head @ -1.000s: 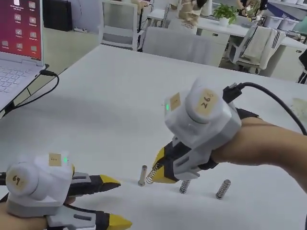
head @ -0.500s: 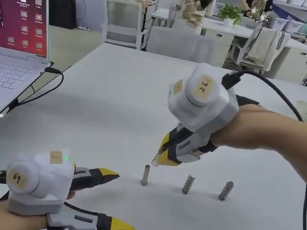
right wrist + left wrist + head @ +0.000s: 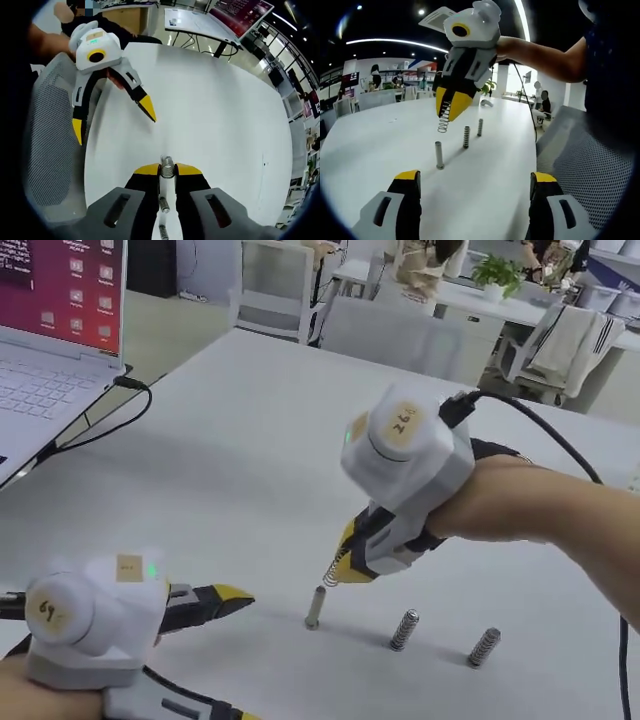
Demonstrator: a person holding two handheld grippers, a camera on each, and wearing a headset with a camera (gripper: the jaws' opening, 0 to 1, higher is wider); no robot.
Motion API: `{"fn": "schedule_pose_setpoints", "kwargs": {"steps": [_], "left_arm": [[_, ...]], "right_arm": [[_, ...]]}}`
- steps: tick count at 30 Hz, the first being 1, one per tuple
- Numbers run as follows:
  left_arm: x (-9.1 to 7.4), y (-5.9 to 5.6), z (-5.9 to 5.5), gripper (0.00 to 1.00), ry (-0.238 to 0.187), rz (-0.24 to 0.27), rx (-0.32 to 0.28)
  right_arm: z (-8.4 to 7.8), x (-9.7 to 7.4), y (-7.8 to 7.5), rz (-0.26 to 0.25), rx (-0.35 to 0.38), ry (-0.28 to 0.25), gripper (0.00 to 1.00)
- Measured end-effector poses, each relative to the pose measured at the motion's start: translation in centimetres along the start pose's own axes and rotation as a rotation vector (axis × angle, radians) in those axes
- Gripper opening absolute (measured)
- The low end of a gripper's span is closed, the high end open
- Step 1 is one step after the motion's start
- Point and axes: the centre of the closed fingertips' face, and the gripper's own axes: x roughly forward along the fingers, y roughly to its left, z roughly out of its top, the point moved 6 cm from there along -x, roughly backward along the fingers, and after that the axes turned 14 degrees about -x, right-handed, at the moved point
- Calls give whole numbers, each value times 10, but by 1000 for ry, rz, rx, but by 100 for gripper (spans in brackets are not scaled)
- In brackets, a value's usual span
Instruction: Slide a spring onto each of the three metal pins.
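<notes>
Misalignment is my main worry. The small coiled steel spring (image 3: 329, 573) hangs tilted from the right gripper (image 3: 343, 568). If I lower it off-axis, I judge its bottom coil could catch on the tip of the bare upright metal pin (image 3: 315, 607), then buckle or tip the pin over. Only its upper coils look pinched, so a snag might also drag it out of the grasp.

The right gripper's yellow-tipped fingers (image 3: 147, 170) are clamped on the spring's upper end. The rest of the spring juts past the tips, down towards the pin. In the left gripper view its free end sits just above the pin's top and slightly to one side, not touching.

The bare pin is the left end of a row towards the near edge of the white table (image 3: 230, 440). The two other pins (image 3: 404, 630) (image 3: 483, 647) each wear a spring. The left gripper (image 3: 475, 176) hovers low near the bare pin, its fingers spread wide and holding nothing.
</notes>
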Motion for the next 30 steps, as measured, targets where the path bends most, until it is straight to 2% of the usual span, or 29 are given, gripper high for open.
{"fn": "schedule_pose_setpoints", "kwargs": {"steps": [14,30], "left_arm": [[-1,-4,0,98,-5,-3,-8],[-3,-3,-3,96,1,4,-16]], "right_arm": [[-1,13,-3,34,2,13,8],[-2,27,-5,66,1,30,8]]}}
